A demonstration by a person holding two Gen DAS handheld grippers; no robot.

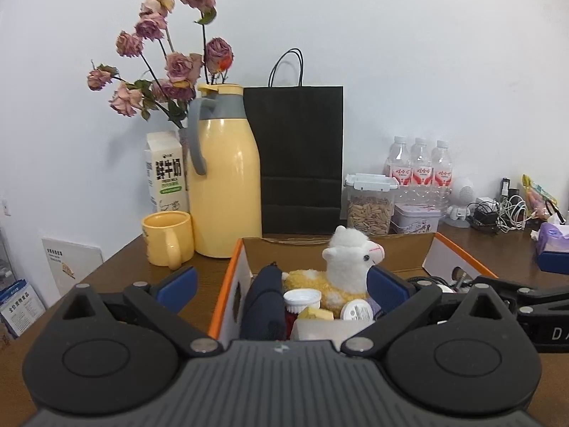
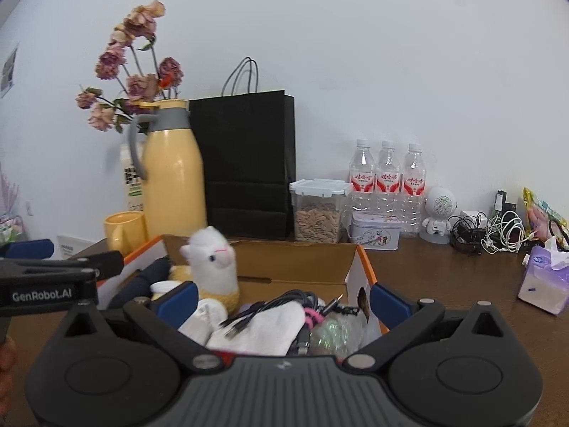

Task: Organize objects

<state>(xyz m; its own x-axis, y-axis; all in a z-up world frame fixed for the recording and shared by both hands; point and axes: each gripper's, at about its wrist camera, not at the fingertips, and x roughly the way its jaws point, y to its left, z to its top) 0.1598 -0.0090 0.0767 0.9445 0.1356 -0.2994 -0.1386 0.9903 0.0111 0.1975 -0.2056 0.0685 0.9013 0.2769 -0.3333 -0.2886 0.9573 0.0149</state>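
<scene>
Both claws stand wide apart and empty. The left gripper hovers low in its frame over the left half of the cardboard box, the alpaca plush just ahead at centre. The right gripper frames the box's right half — socks and cables lie between its fingers, nearer this hand.
</scene>
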